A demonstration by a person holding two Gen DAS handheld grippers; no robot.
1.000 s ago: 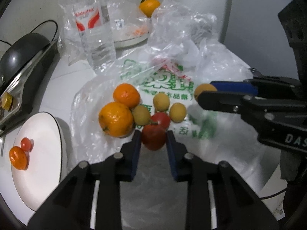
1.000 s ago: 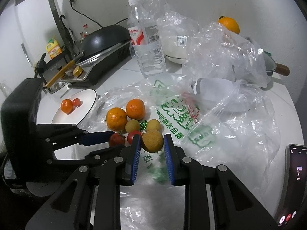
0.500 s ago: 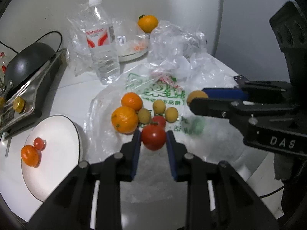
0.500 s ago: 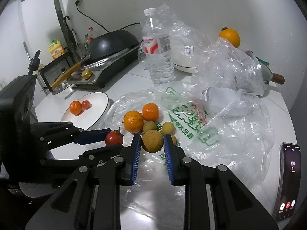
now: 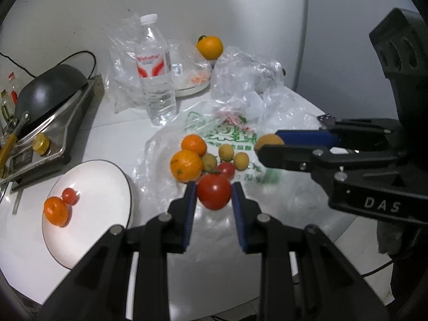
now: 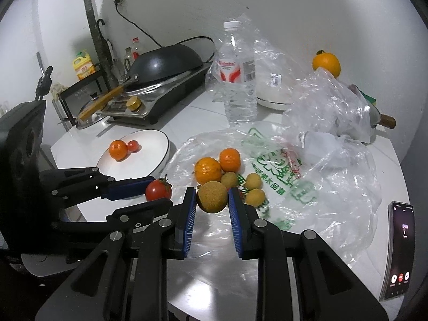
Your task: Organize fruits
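Left wrist view: both grippers carry fruit above the bench.
The left gripper [image 5: 214, 192] clamps a tomato [image 5: 214, 191]; the right gripper [image 6: 211, 198] clamps a brown fruit [image 6: 212, 197]. The plate [image 5: 107, 176] lies leftward, nearer the left gripper.

A white desk [image 6: 203, 123] carries everything here. A white plate [image 6: 152, 144] with a dark rim sits on it at the left, with an orange fruit and a small red one on it. Beside the plate a clear plastic bag [image 6: 315, 187] with green print is spread flat, bearing a loose cluster of fruit. Behind the bag a water bottle [image 6: 238, 80] stands upright. At the back left rests a black cooker [image 6: 165, 91] with a dark wok on top. A phone [image 6: 398, 248], its screen lit, lies at the right edge.
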